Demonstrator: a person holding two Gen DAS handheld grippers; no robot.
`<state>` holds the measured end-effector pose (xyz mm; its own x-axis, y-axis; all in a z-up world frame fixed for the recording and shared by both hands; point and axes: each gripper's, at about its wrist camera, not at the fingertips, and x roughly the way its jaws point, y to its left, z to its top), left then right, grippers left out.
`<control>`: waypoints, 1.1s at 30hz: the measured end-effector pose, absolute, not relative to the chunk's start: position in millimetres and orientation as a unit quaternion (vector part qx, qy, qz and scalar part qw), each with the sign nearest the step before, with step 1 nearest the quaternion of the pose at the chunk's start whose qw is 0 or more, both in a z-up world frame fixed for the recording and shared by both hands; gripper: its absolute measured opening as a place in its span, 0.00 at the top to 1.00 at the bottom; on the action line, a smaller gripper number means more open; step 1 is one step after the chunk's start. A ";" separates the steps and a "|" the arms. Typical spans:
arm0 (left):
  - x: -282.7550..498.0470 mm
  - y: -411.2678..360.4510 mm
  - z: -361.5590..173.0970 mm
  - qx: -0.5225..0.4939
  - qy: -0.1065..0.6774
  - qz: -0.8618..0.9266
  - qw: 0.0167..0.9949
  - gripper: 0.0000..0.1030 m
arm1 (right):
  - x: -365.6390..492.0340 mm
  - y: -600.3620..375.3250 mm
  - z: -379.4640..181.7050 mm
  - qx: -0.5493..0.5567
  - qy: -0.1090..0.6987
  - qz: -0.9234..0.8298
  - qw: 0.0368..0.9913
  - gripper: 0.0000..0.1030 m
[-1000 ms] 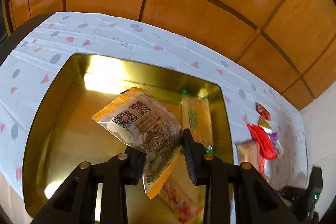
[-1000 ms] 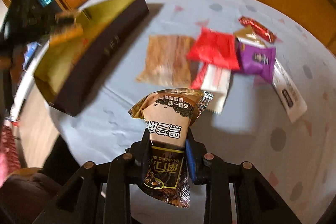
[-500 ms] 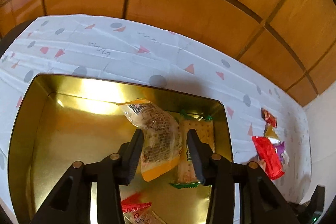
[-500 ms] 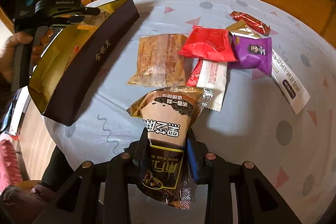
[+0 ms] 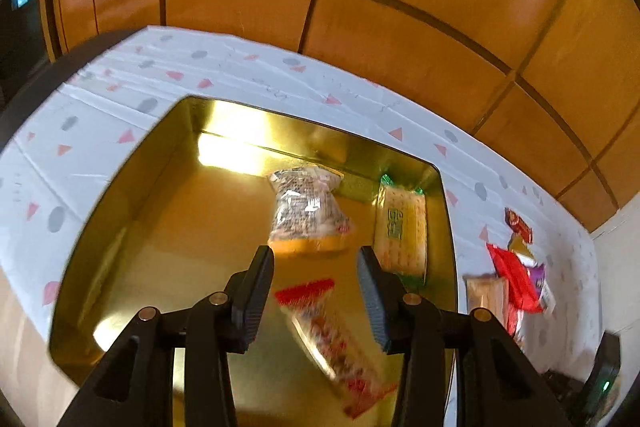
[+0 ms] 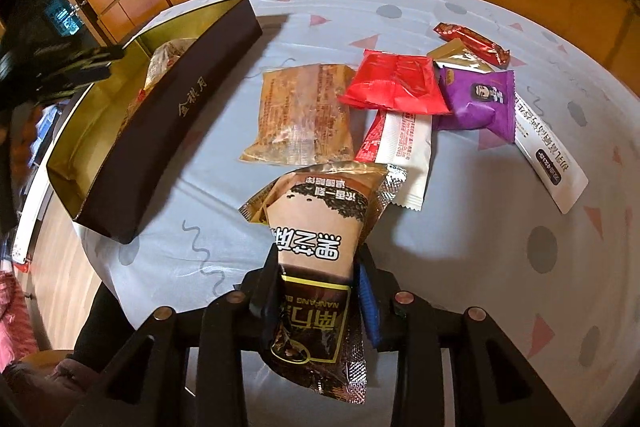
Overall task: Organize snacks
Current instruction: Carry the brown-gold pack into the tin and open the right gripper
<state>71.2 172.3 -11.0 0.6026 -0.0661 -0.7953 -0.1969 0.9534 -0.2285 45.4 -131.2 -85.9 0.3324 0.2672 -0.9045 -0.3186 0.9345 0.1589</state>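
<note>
**A:** Going left to right, how many snacks are in the gold-lined box (image 5: 132,211)?

**B:** Three in the left wrist view: a clear packet with an orange end (image 5: 308,215) near the far wall, a pale cracker pack with green ends (image 5: 400,231) along the right wall, and a long red-and-white wrapper (image 5: 336,339) lying nearer, blurred. The left gripper (image 5: 316,287) hovers over them with its jaws apart and nothing between them; they have just been opening.

**A:** And outside the box?

**B:** The right wrist view shows seven loose on the patterned tablecloth (image 6: 500,267): a brown translucent packet (image 6: 300,115), a red pouch (image 6: 396,83), a white sachet with a red edge (image 6: 404,143), a gold wrapper (image 6: 456,59), a dark red candy bar (image 6: 472,41), a purple packet (image 6: 480,103) and a long white stick pack (image 6: 548,163).

**A:** What does the right gripper (image 6: 316,291) have?

**B:** An eighth: a tan and dark brown foil packet (image 6: 320,227) with large printed characters, clamped upright between the pads above the cloth.

**A:** Anything only one view gives?

**B:** The box's dark outer wall with gold lettering (image 6: 192,103) shows only from the right.
</note>
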 end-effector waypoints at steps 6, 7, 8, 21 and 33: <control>36.5 162.0 1.5 -0.118 0.413 0.047 0.902 0.58 | 42.1 -128.8 -86.1 -0.034 0.542 0.174 0.821 0.66; 32.9 161.1 2.0 -0.117 0.412 0.047 0.902 0.58 | 41.8 -128.3 -86.2 -0.036 0.541 0.174 0.822 0.66; 29.5 160.5 2.5 -0.114 0.411 0.048 0.903 0.58 | 41.5 -128.0 -86.2 -0.038 0.540 0.173 0.822 0.66; 6.6 152.6 3.0 -0.099 0.408 0.049 0.906 0.58 | 38.9 -128.0 -84.2 -0.031 0.540 0.165 0.825 0.69; -5.9 160.9 0.6 -0.111 0.408 0.048 0.905 0.58 | 36.2 -125.9 -84.8 -0.038 0.547 0.161 0.821 0.70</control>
<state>-5.9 160.9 0.6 0.6618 -0.0034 -0.7497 -0.1776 0.9708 -0.1612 36.2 -125.9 -84.8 0.3506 0.2223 -0.9098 -0.3054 0.9455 0.1133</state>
